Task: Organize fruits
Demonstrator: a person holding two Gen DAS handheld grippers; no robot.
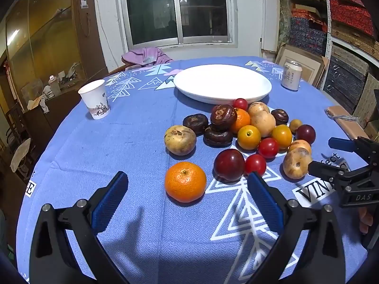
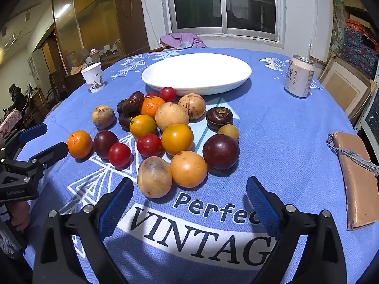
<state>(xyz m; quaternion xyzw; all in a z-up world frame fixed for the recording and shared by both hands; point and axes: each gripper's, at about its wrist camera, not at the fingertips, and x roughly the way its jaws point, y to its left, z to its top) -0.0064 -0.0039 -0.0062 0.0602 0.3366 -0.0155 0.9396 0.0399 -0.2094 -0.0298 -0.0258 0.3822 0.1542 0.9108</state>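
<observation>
A heap of several fruits lies on the blue tablecloth (image 1: 132, 146) in front of a bare white plate (image 1: 222, 82) (image 2: 196, 71). A mandarin (image 1: 185, 181) (image 2: 79, 144) sits nearest my left gripper (image 1: 187, 189), which stands open just short of it with nothing between its fingers. A dark plum (image 1: 229, 164) and red tomatoes (image 1: 255, 164) lie beside it. My right gripper (image 2: 189, 196) is open too, just short of a tan round fruit (image 2: 154, 176) and an orange-yellow one (image 2: 188, 169). Another dark plum (image 2: 220, 151) sits to the right.
A paper cup (image 1: 94, 99) (image 2: 92, 77) stands at the left, a drink can (image 1: 291, 75) (image 2: 299, 76) at the right back. A brown flat case (image 2: 357, 179) lies at the table's right edge. A purple cloth (image 1: 146, 55) hangs over a chair behind.
</observation>
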